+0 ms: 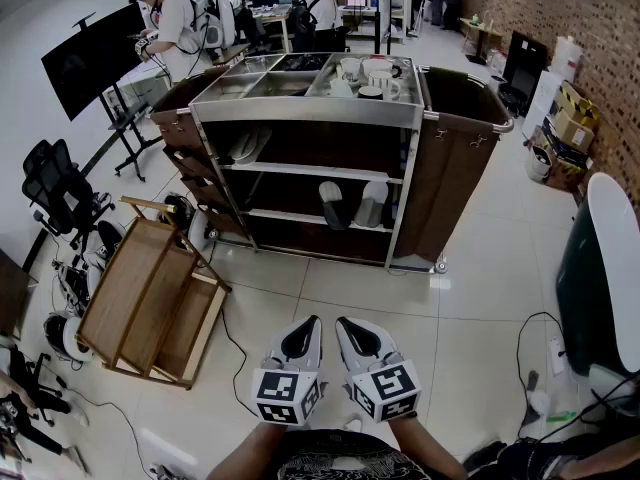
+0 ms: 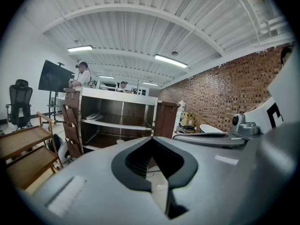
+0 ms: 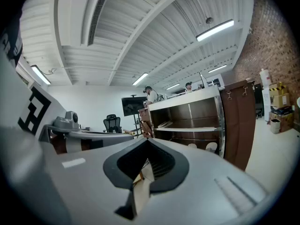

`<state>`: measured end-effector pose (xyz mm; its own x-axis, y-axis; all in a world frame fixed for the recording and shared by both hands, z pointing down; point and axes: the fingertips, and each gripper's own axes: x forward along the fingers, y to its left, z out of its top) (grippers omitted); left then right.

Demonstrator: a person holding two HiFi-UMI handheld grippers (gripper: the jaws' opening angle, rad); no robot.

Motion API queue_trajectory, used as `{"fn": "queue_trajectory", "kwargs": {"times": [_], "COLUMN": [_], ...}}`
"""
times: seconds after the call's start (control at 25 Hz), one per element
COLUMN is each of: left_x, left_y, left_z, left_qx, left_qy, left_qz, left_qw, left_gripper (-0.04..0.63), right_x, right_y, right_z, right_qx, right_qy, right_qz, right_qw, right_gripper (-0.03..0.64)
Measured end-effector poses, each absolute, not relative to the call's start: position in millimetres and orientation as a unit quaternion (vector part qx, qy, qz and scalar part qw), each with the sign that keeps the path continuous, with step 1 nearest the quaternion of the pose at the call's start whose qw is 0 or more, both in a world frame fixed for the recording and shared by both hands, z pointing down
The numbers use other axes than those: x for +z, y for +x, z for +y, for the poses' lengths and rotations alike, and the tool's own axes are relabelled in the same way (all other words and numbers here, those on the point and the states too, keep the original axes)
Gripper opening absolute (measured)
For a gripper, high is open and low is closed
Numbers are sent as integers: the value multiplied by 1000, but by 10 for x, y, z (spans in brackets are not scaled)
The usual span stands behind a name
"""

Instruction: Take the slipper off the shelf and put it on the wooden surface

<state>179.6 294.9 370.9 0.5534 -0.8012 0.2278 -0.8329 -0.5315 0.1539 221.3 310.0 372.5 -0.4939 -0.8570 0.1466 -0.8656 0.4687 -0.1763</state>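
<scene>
The smooth grey left gripper [image 1: 308,326] and right gripper [image 1: 345,326] were closed on nothing, ribbed black pads together. Well ahead, a pale rounded slipper [image 1: 372,204] lay on the steel shelf [image 1: 280,215]; a flat-boarded wooden rack [image 1: 150,303] lay ahead-left.

Slippers [image 1: 336,206] on shelf unit [image 1: 300,111]; wooden rack [image 1: 150,298] to its L.

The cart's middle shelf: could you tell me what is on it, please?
A dark-lined slipper and a pale slipper side by side at the right; its shadowed left end cannot be made out.
</scene>
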Motion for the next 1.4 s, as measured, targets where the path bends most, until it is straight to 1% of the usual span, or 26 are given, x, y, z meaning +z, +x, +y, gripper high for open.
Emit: {"fn": "queue_trajectory", "kwargs": {"times": [0.36, 0.96, 1.4], "left_x": [3791, 3786, 3889], "left_y": [1639, 1365, 901], "left_z": [2511, 1097, 302], "left_qx": [61, 57, 60], "left_qy": [865, 881, 891], "left_qz": [-482, -449, -425], "left_qw": [126, 136, 147], "left_gripper": [5, 5, 5], "right_x": [3811, 3804, 3875], "right_y": [2105, 1718, 1196], "right_z": [2685, 1333, 512], "right_qx": [112, 109, 115], "right_qy": [494, 516, 532], "right_qz": [-862, -847, -834], "right_qw": [29, 59, 87], "right_gripper": [2, 2, 2]}}
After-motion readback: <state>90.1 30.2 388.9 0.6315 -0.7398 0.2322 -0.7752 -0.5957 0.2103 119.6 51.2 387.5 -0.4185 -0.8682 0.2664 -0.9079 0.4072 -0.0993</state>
